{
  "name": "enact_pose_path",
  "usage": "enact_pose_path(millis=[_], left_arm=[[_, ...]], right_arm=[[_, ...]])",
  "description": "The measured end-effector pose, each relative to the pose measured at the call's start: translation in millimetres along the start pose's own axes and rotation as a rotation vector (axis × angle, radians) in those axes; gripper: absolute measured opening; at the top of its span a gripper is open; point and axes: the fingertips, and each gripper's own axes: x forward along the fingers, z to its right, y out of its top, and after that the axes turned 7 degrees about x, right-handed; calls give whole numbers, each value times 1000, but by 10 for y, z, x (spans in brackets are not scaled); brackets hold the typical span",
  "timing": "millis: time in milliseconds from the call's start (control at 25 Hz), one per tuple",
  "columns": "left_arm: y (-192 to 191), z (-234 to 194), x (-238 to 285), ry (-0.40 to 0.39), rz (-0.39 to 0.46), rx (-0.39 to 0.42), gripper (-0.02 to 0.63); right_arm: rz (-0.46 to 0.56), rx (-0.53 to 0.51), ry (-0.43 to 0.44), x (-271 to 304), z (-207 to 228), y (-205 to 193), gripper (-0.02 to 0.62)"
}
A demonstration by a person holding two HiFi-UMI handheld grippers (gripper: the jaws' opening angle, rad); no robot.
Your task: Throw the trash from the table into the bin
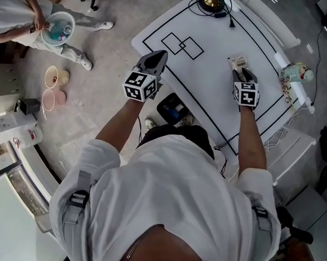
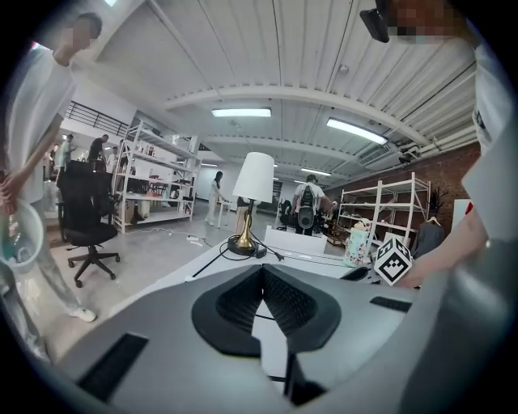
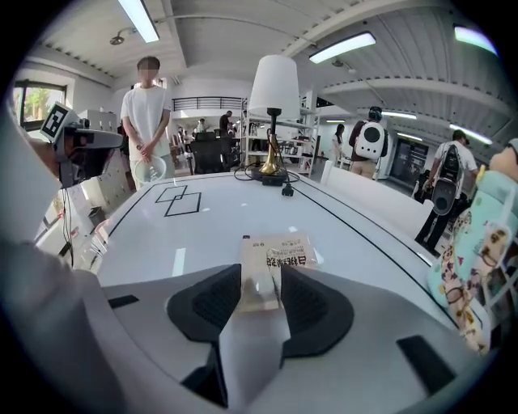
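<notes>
Tan packet (image 3: 275,257) flat near counter's (image 1: 210,97) right edge, between right tongs' (image 3: 261,279) parted jaws, unpinched, lined up for pickup; left tongs (image 2: 261,279) pressed together, empty, idle at left edge.

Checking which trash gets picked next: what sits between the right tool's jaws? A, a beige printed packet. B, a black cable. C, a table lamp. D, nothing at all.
A: in the right gripper view the beige printed packet lies flat on the white table, in the gap between the parted jaws of the right tool.
</notes>
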Motion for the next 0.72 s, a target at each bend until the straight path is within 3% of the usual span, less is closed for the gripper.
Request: enact_pose_path(millis=[120, 360, 720], left_arm=[[-44, -34, -54, 21, -5, -9, 11], [-142, -61, -201, 42, -13, -22, 11], [-182, -200, -581, 74, 18, -31, 11]], right_arm=[[-18, 9, 9, 41, -8, -41, 146], [-18, -9, -15, 14, -48, -14, 32], [61, -76, -19, -197, -404, 263, 20]])
